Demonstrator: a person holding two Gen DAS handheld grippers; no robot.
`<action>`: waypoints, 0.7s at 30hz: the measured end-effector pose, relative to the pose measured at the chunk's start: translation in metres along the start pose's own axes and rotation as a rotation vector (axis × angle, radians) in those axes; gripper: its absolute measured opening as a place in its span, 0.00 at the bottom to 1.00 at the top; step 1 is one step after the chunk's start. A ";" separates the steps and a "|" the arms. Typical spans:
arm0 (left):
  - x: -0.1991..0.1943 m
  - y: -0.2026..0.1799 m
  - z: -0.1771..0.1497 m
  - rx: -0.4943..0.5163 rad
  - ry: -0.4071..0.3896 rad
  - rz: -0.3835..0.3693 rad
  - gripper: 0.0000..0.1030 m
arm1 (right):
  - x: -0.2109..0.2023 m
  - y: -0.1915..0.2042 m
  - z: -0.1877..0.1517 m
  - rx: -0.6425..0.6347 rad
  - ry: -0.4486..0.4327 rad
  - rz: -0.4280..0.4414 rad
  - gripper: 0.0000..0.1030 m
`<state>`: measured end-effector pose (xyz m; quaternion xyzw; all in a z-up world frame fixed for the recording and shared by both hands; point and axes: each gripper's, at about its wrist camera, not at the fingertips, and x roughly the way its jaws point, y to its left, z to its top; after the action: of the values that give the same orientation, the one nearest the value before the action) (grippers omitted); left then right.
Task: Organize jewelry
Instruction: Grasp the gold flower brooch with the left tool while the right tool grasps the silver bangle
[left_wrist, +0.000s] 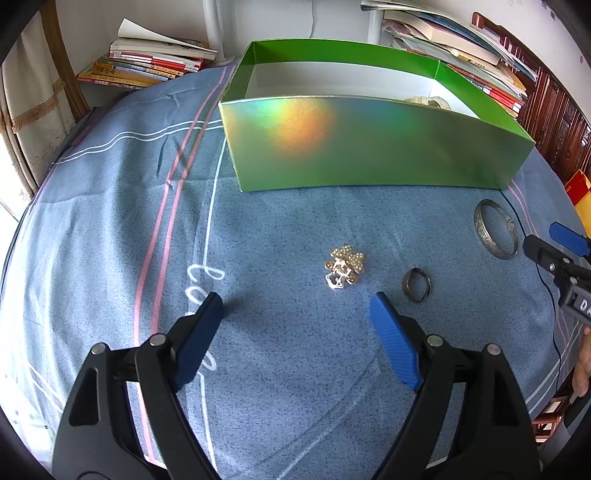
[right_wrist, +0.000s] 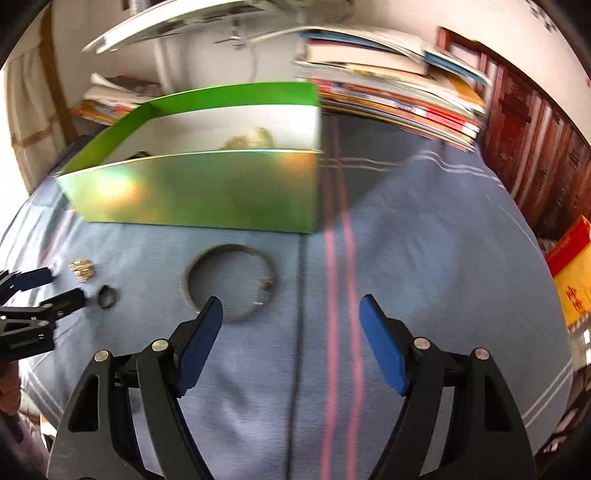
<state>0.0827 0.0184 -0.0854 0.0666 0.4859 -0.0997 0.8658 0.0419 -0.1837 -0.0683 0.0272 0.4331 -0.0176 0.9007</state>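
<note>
Pickup stage: we hold both the left hand-held gripper and right hand-held gripper wide open, empty. Next, we close on the pearl brooch and silver bangle, then load the green box.

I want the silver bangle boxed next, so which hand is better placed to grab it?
Right. The right tongs hang open just short of the bangle, one pad by its near rim. The left tongs face the beaded brooch instead.

You see a green box with a rainbow sheen and white inside; the blue-grey bedspread carries pink and white stripes; your grippers' pads are blue on black; the bangle silver, the ring dark, the beaded piece pale gold.
</note>
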 end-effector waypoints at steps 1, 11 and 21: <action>0.000 0.000 0.000 0.002 -0.001 0.001 0.80 | 0.001 0.007 0.002 -0.018 -0.002 0.009 0.73; -0.001 -0.004 -0.002 0.017 -0.014 0.017 0.82 | 0.026 0.044 0.010 -0.099 0.051 0.063 0.73; -0.001 -0.002 -0.004 0.008 -0.023 0.019 0.83 | 0.014 0.046 -0.004 -0.130 0.083 0.146 0.74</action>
<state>0.0785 0.0172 -0.0860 0.0736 0.4749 -0.0939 0.8719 0.0504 -0.1373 -0.0798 0.0009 0.4672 0.0774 0.8807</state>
